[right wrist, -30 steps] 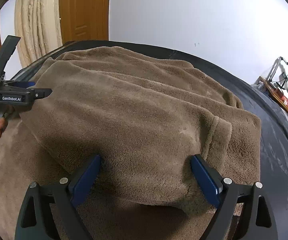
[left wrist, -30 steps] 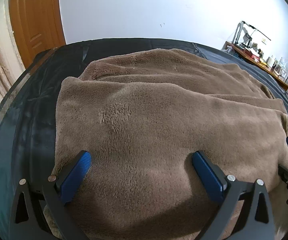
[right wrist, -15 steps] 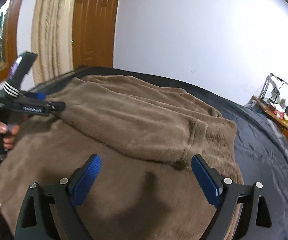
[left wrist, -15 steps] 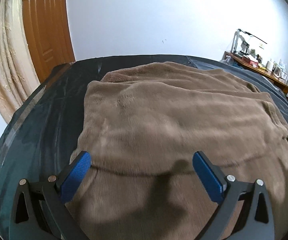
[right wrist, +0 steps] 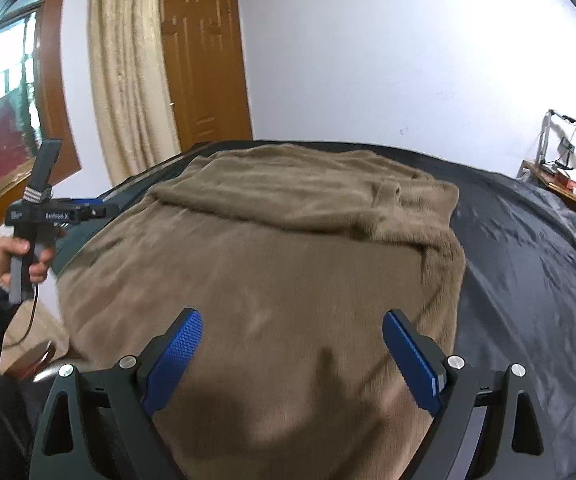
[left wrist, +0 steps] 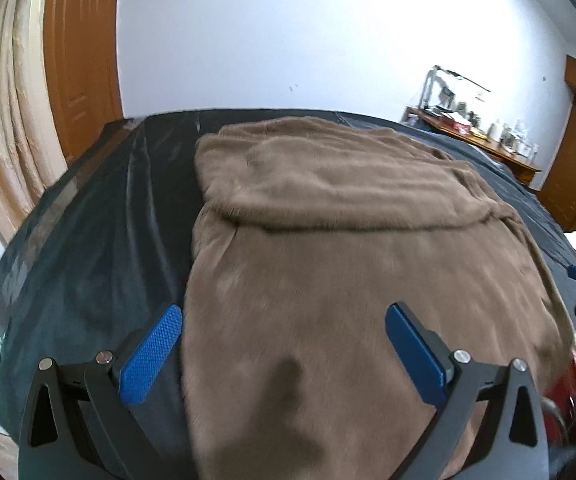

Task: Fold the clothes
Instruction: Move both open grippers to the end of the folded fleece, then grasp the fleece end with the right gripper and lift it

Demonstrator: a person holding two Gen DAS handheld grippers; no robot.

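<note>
A brown fleece garment (left wrist: 348, 248) lies flat on a dark sheet (left wrist: 99, 240), with its far part folded over toward me; the fold edge crosses the middle. It also shows in the right wrist view (right wrist: 288, 264). My left gripper (left wrist: 283, 344) is open and empty above the garment's near left part. My right gripper (right wrist: 292, 344) is open and empty above its near right part. The left gripper also appears in the right wrist view (right wrist: 83, 212), held in a hand off the garment's left edge.
The dark sheet (right wrist: 528, 264) covers the bed around the garment. A wooden door (right wrist: 203, 60) and a beige curtain (right wrist: 123, 80) stand at the far left. A cluttered wooden desk (left wrist: 476, 136) stands at the far right by the white wall.
Both grippers have let go of the folded-over part and pulled back and up toward me. The fold now lies at rest farther away.
</note>
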